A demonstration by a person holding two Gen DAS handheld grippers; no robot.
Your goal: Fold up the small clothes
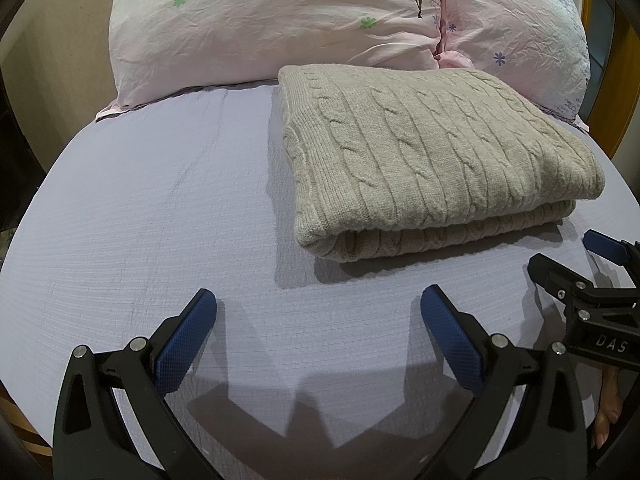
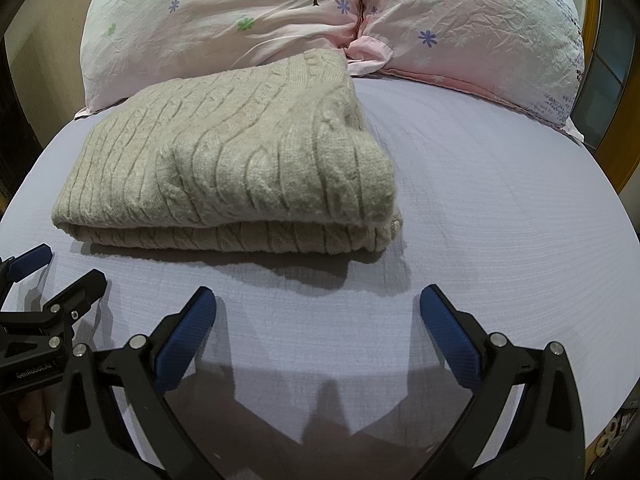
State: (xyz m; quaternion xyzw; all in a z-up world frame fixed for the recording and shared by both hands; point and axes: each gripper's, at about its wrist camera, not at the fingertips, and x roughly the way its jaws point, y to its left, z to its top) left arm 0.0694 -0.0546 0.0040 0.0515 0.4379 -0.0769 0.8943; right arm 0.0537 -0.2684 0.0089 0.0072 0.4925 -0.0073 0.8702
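Observation:
A beige cable-knit sweater [image 1: 432, 152] lies folded in a thick flat stack on the lavender bed sheet [image 1: 160, 208]. It also shows in the right wrist view [image 2: 224, 160]. My left gripper [image 1: 319, 304] is open and empty, held above the sheet in front of the sweater's near fold. My right gripper [image 2: 318, 304] is open and empty, in front of the sweater's right end. The right gripper also shows at the right edge of the left wrist view [image 1: 568, 254], and the left gripper shows at the left edge of the right wrist view [image 2: 60, 268]. Neither touches the sweater.
Two pink floral pillows [image 1: 260, 28] [image 1: 516, 32] lean at the head of the bed behind the sweater. They also show in the right wrist view [image 2: 224, 24] [image 2: 472, 28]. A wooden frame [image 1: 612, 92] rises at the right. Bare sheet [image 2: 500, 200] lies right of the sweater.

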